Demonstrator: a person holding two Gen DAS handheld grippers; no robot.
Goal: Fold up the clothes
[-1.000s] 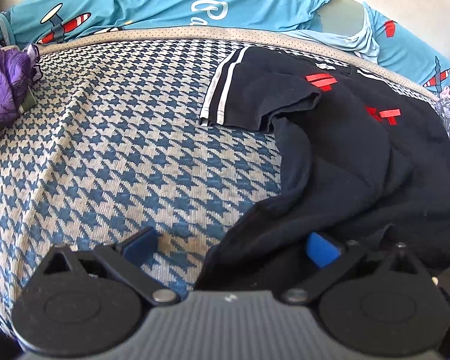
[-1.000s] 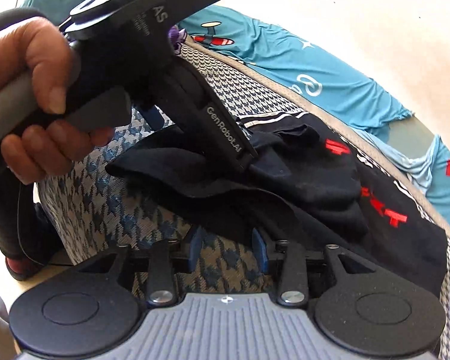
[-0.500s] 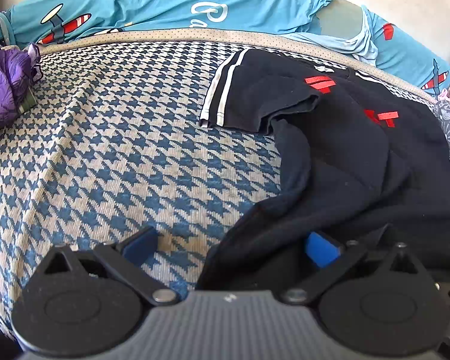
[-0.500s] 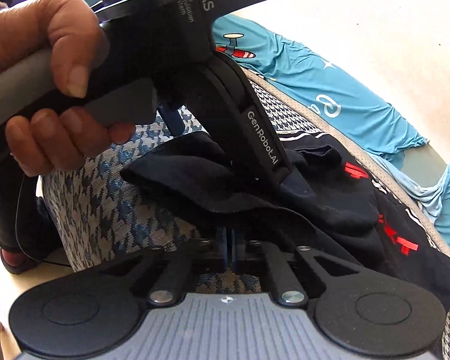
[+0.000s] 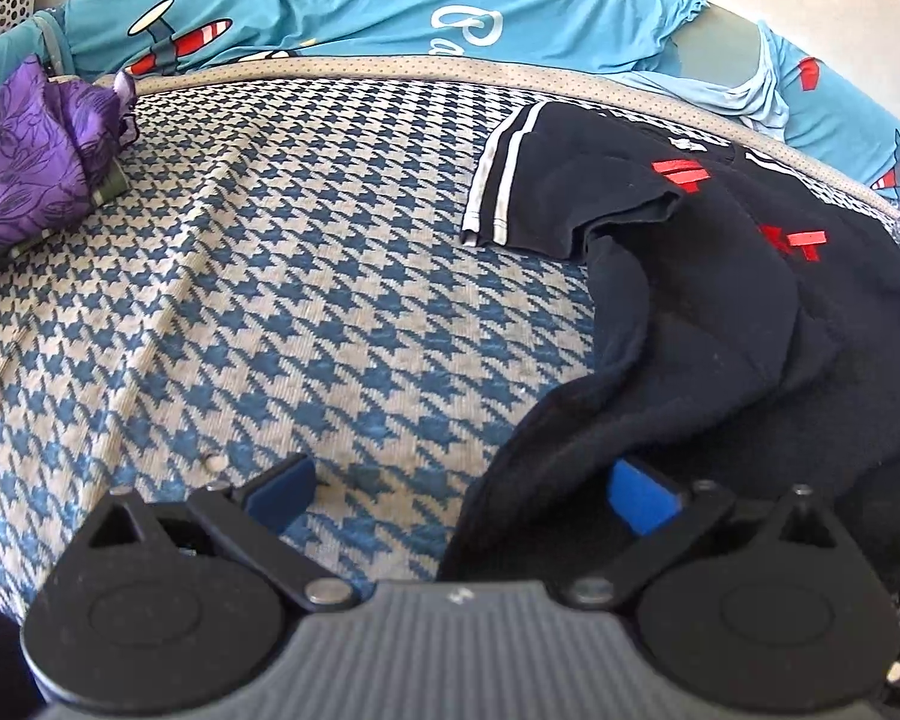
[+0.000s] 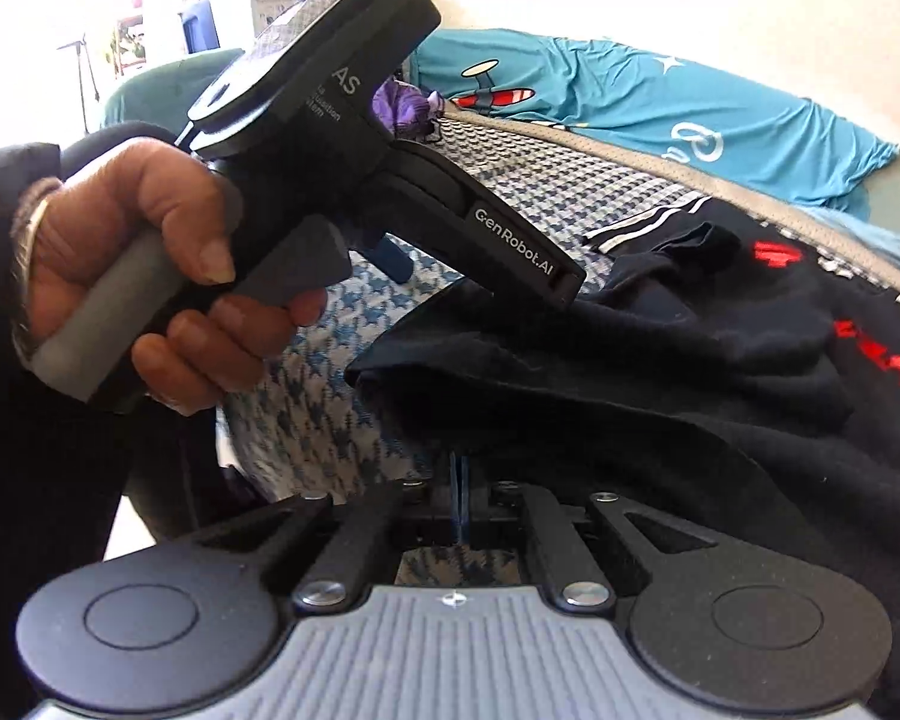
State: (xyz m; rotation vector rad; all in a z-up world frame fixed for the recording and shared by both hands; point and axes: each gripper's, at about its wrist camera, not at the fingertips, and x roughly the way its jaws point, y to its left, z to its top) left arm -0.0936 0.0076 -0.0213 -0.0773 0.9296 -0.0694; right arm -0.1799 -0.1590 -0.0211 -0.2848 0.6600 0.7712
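A black T-shirt (image 5: 720,312) with red marks and a white-striped sleeve lies crumpled on the blue-and-white houndstooth cover (image 5: 270,300). My left gripper (image 5: 462,498) is open just above the cover. The shirt's near hem lies between its fingers, against the right blue pad and not pinched. In the right wrist view my right gripper (image 6: 459,498) is shut, its blue pads pressed together on the lower edge of the black T-shirt (image 6: 660,396). A person's hand (image 6: 150,276) holds the left gripper's handle above that same hem.
A purple garment (image 5: 24,168) sits at the far left of the cover. A turquoise cloth with plane prints (image 5: 390,6) lies along the back edge. A white perforated basket (image 5: 0,6) stands in the far left corner. The cover drops off at its near edge (image 6: 306,420).
The right gripper's jaws went from apart to shut at the shirt's hem, and its view rolled and lifted slightly. The left gripper stayed open in much the same place.
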